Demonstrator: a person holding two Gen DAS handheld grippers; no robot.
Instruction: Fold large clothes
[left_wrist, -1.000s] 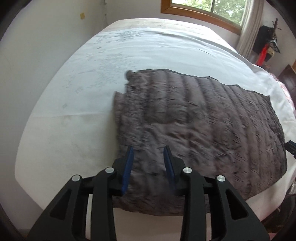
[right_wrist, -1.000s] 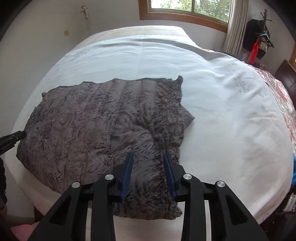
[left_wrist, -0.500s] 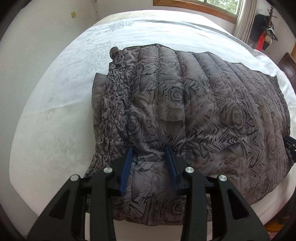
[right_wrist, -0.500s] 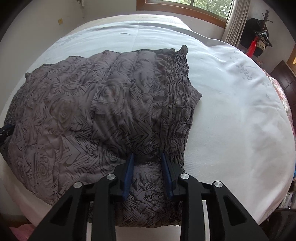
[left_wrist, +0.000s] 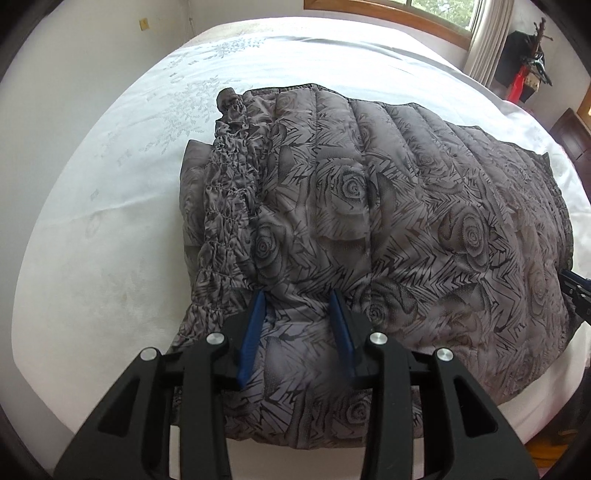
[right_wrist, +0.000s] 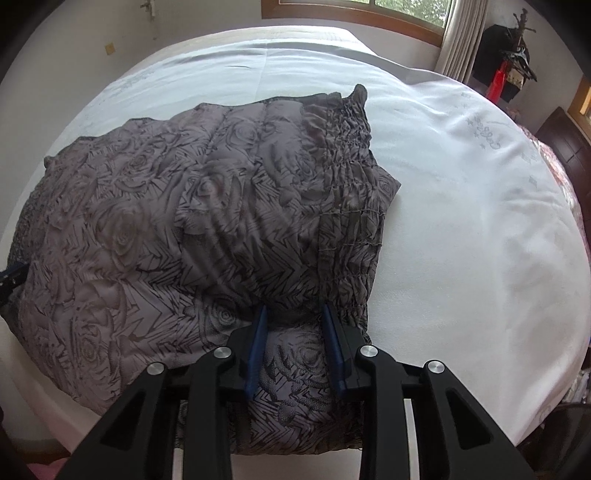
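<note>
A puffy grey rose-print quilted jacket (left_wrist: 388, 229) lies folded on the white bed (left_wrist: 110, 229), each gripper, left gripper (left_wrist: 299, 332) and right gripper (right_wrist: 293, 343), clamped on its near edge; it looks light, soft, slippery, best held by thick edges.

Soft window daylight, fisheye-warped edges

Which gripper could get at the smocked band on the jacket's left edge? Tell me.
Probably the left gripper: it sits at the grey jacket, the smocked band lies just beside it, uncovered. But it looks clamped on a fold.
</note>
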